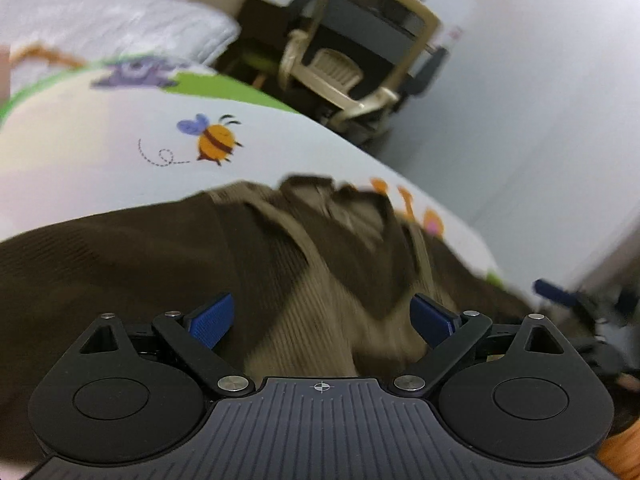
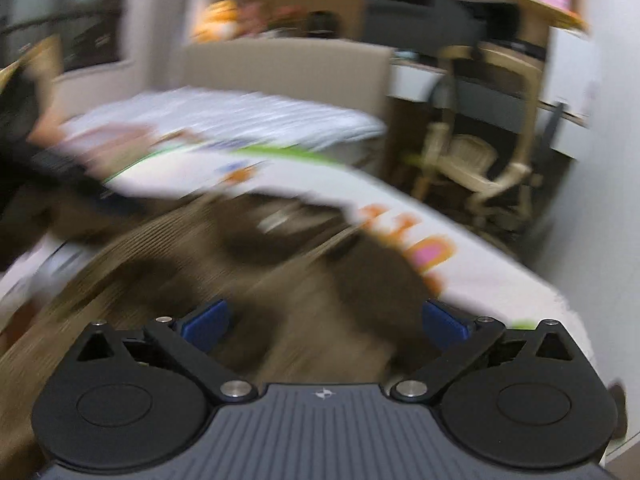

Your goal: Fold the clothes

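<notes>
A dark brown and tan ribbed garment lies rumpled on a white bed sheet printed with a bee and other cartoon figures. My left gripper hovers just over the garment, its blue pads wide apart and holding nothing. In the right wrist view the same garment is smeared by motion blur. My right gripper is open above it with nothing between its pads. Part of the right gripper shows at the right edge of the left wrist view.
A white pillow or quilt lies at the head of the bed by a beige headboard. A beige office chair stands beside the bed in front of a desk. A white wall runs along the right.
</notes>
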Available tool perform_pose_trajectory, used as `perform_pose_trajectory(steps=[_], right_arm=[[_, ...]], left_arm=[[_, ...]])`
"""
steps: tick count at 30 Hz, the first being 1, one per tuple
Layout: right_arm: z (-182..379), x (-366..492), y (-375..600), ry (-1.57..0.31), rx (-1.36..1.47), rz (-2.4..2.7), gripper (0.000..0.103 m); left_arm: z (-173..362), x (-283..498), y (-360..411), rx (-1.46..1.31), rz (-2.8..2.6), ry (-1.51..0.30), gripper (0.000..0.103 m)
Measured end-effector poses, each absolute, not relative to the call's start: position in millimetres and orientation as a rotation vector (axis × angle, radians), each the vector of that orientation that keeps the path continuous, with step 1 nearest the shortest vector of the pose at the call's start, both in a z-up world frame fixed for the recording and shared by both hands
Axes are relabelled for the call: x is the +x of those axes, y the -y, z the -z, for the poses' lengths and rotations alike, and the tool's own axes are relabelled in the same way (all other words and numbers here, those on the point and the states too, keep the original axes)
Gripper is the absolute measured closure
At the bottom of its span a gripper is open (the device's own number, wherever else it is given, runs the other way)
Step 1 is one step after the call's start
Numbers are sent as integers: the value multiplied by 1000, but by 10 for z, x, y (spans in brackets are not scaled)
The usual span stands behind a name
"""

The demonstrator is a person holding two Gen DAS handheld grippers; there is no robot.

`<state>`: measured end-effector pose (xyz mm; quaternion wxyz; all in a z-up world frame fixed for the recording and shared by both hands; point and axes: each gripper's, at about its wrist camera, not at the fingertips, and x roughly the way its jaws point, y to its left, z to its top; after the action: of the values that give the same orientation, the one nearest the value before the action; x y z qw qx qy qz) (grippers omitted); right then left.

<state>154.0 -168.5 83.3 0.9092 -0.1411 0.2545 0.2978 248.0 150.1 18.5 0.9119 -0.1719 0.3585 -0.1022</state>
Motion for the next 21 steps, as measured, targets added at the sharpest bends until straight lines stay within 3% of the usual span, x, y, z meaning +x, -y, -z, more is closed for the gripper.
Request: perform_pose_trajectory(steps=[6, 12, 13, 16, 21], right_arm=[[-625, 361, 1566, -579, -344, -852, 0], [-351, -115, 1267, -553, -474, -833, 0], [-414, -73, 1270, -524, -460, -794, 3], [-605, 53, 1280, -437, -416, -675, 29], [-1059, 312, 1465, -332, -270, -553, 31]], left_arm=[[-367, 1663, -871, -33, 117, -636, 4], [-400, 964, -604, 90, 116, -594, 1], [-396, 868, -585, 97, 128, -599, 0], [-400, 608, -517, 130, 161, -607, 0], [-241, 562, -151, 211, 229, -613, 0]])
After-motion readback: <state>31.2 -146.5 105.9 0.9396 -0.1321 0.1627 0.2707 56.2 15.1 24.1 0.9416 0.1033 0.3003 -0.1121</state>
